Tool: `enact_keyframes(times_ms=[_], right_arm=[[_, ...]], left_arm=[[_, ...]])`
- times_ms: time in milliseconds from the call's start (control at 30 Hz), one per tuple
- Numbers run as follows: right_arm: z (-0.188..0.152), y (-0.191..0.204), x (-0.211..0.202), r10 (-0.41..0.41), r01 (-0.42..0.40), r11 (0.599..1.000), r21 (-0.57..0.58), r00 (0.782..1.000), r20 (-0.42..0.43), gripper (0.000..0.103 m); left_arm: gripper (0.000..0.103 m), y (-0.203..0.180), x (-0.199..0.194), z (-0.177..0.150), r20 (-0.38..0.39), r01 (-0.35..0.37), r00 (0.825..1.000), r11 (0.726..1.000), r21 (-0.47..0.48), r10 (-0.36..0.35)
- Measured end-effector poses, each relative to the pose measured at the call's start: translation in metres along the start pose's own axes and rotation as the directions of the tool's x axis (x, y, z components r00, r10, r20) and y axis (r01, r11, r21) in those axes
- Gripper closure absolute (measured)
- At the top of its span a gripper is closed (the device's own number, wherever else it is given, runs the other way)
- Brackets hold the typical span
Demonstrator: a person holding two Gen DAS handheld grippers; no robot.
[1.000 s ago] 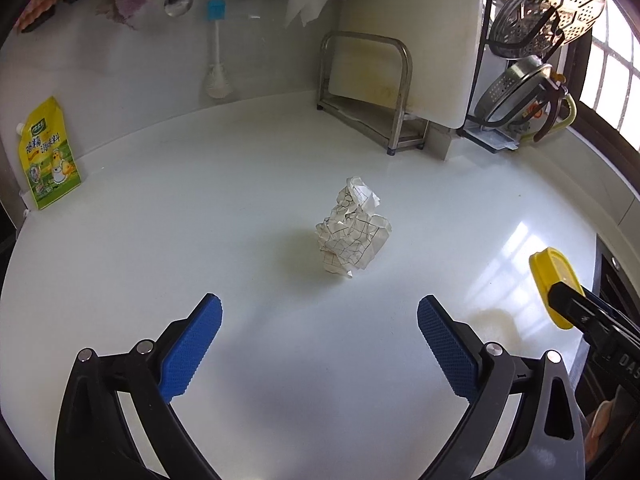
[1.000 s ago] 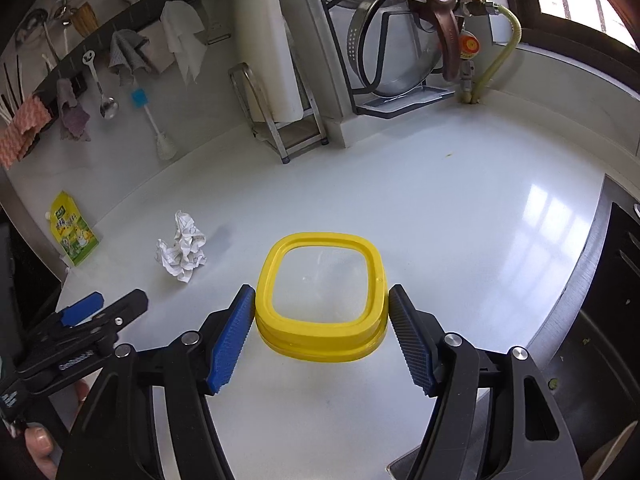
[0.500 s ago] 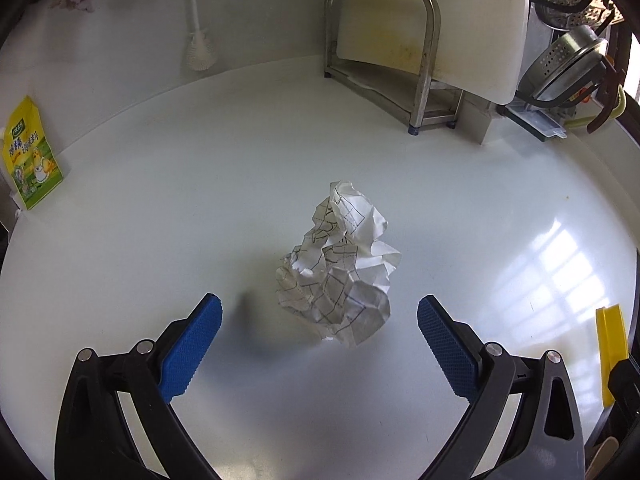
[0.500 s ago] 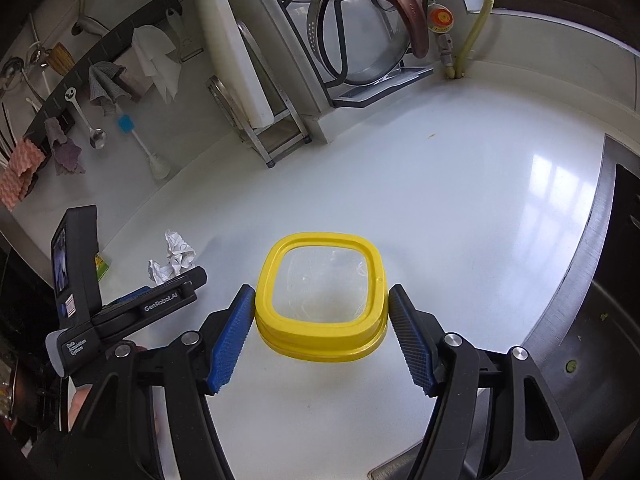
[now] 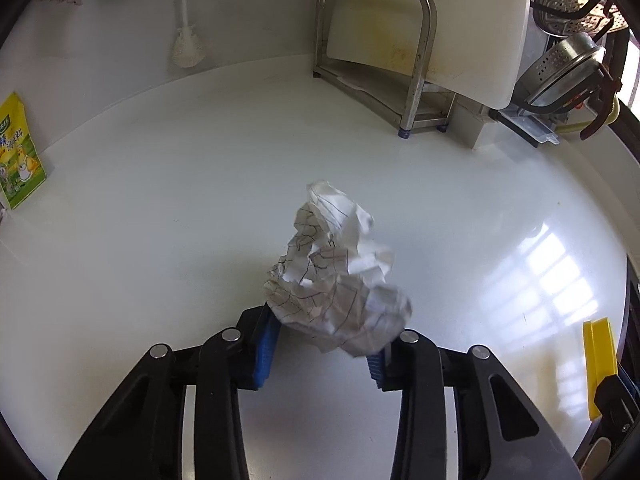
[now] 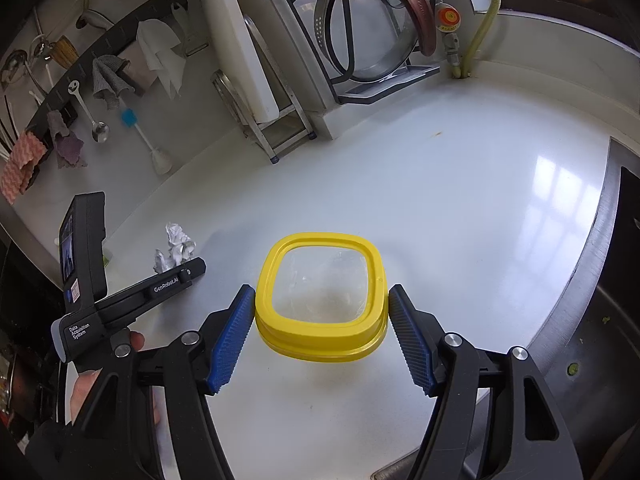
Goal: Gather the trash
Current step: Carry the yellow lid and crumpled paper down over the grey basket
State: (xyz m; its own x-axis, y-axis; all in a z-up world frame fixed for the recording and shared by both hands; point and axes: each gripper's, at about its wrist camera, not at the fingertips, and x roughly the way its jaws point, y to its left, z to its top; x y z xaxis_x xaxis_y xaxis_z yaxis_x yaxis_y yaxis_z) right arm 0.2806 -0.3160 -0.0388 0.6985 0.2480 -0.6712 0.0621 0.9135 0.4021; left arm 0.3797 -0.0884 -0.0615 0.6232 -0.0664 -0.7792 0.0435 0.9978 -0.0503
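The left gripper (image 5: 320,344) is closing on the crumpled paper (image 5: 340,280), apparently pinching it already. At three o'clock, the right gripper (image 6: 320,332) clasps the yellow-rimmed container (image 6: 320,296). Next: lift and drop the paper inside.

Left hand-held gripper (image 5: 320,344) closing

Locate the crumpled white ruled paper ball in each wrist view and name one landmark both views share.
Left wrist view: the crumpled white ruled paper ball sits at centre, between the closing blue pads of the left gripper, which touch it.
Right wrist view: the same ball is small at middle left, just beyond the left gripper's black tip.
Shared landmark: the white bottle brush with blue handle hanging on the wall.
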Motion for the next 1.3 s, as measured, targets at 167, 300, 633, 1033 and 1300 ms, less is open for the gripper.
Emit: enact_keyframes(times_ms=[167, 300, 633, 1033, 1300], right_arm=[[0.000, -0.001, 0.000, 0.019, -0.019, 1.000, 0.005, 1.000, -0.001, 0.037], [-0.002, -0.002, 0.000, 0.021, -0.021, 1.000, 0.005, 1.000, 0.002, 0.037], [-0.018, 0.008, -0.004, 0.057, -0.057, 0.998, 0.010, 0.998, 0.005, 0.037], [-0.096, 0.054, -0.092, 0.060, -0.050, 0.992, -0.117, 0.995, 0.081, 0.037], [-0.190, 0.057, -0.152, 0.034, -0.024, 0.993, -0.118, 0.996, 0.085, 0.037]], left_arm=[[0.069, 0.000, -0.015, -0.008, 0.051, -0.002, 0.999, 1.000, 0.014, 0.001], [0.069, 0.007, -0.034, -0.025, 0.085, -0.003, 0.996, 1.000, 0.019, 0.002], [0.069, 0.032, -0.101, -0.081, 0.170, -0.034, 0.985, 0.999, 0.036, 0.028], [0.069, 0.038, -0.180, -0.152, 0.224, -0.034, 0.975, 0.995, 0.093, 0.013], [0.068, 0.041, -0.215, -0.226, 0.184, 0.003, 0.983, 0.992, 0.123, -0.026]])
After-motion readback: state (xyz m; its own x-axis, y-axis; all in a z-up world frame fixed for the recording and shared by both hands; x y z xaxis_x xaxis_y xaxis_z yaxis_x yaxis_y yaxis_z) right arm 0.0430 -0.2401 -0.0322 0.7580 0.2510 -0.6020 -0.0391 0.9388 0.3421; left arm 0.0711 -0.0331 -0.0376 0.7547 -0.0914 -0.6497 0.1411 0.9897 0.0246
